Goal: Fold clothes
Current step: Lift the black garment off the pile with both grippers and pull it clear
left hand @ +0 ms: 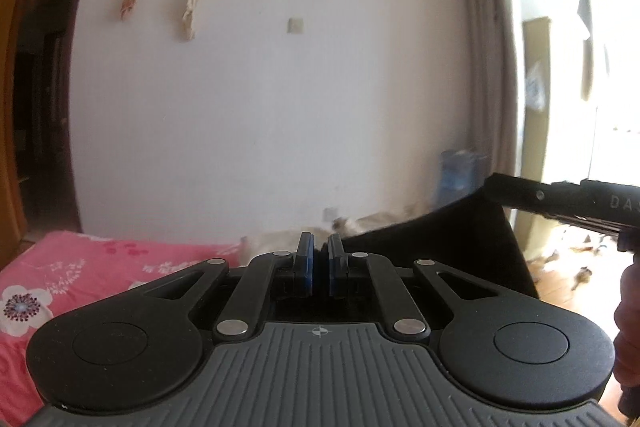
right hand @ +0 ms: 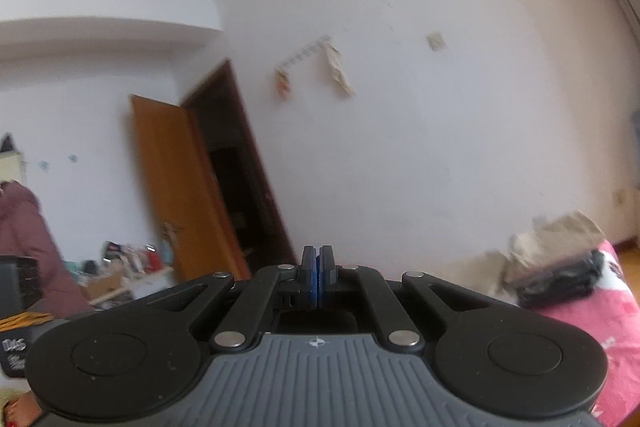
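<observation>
The left claw pinches an edge of the black garment, which stretches toward three o'clock to the right claw, shut on its corner. Its lower part hangs hidden behind the claw bodies, above the pink bed.

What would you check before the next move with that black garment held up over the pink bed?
1. Left hand-held gripper pinches the black garment: ok, cloth runs from its closed pads.
2. Right hand-held gripper holds the other corner: ok, seen from the left wrist.
3. Top edge stretched between them: ok.
4. Lower hem hanging free: cannot tell, hidden.
5. Pink bed has bare sheet to lay it on: ok.
6. Folded dark pile out of the way: ok, at the bed's far end.
</observation>
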